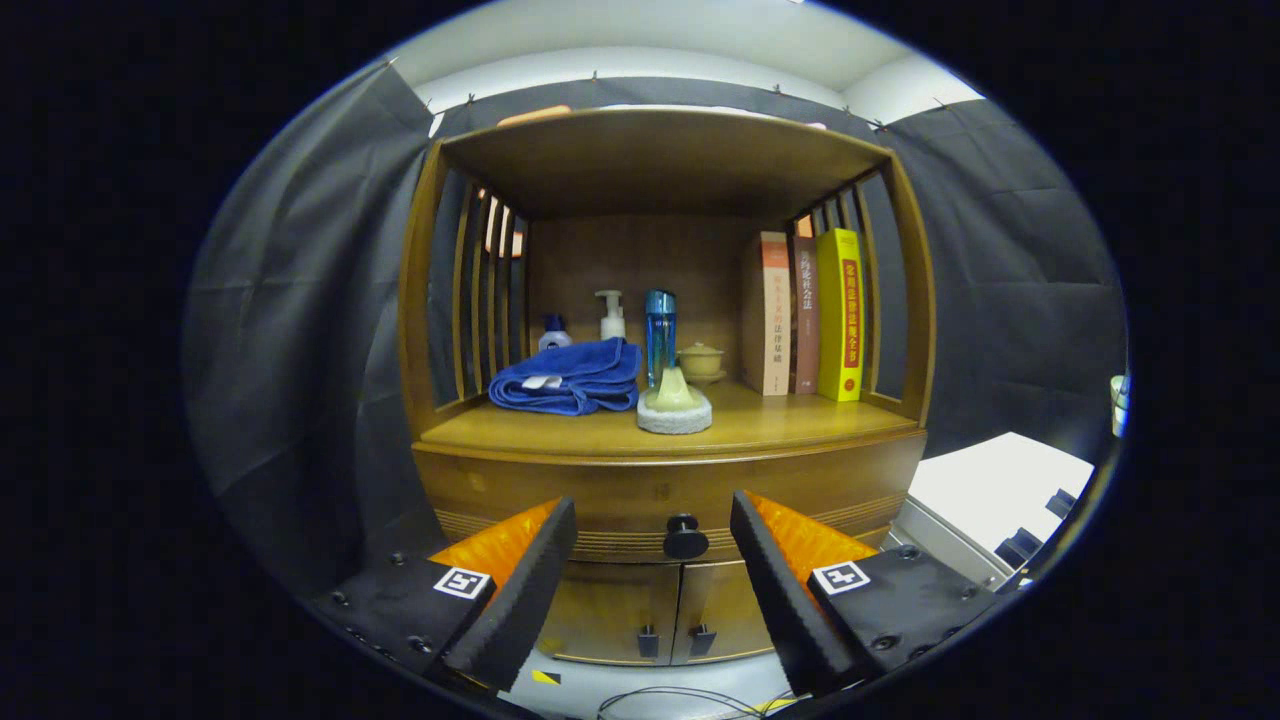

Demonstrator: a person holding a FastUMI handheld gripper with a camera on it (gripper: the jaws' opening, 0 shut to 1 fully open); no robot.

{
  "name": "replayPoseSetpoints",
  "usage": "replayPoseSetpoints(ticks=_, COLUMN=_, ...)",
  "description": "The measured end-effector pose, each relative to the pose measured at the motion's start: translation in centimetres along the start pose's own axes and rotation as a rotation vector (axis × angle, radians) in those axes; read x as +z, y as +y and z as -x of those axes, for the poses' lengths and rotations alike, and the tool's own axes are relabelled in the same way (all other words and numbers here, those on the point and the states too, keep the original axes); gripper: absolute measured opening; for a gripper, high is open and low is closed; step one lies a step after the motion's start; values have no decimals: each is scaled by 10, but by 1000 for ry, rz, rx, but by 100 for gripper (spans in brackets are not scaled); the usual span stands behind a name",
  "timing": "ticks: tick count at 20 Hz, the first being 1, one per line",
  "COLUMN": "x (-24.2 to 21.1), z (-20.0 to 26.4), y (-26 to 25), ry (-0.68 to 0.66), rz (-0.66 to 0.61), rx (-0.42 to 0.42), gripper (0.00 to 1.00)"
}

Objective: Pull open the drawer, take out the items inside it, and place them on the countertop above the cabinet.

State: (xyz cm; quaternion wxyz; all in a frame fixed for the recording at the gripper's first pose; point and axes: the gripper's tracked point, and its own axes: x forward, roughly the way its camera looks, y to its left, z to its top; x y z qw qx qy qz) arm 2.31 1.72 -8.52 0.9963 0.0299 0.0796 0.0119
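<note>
Between the fingers: gripper spread wide, holding nothing
Just ahead, centred in the gap: drawer knob, small and round, apart from both fingers
Behind the knob: drawer, closed, contents hidden
Handling: rigid wood, likely to slide stiffly; pinch the knob squarely and pull straight back
Beyond, above the drawer: countertop, carrying blue towel, bottles, books
Below: two cabinet doors, shut
</note>
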Motion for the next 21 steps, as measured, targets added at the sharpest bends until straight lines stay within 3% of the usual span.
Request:
replayPoseSetpoints(ticks=5, x=70, z=44, y=6, ry=-120, rz=18, rx=48, gripper=100)
replayPoseSetpoints(ticks=10, x=96, z=59, y=13, ry=-167, rz=24, rx=81, gripper=100)
replayPoseSetpoints(ticks=21, x=90, z=55, y=0, ry=-177, rz=-9, rx=60, gripper=100)
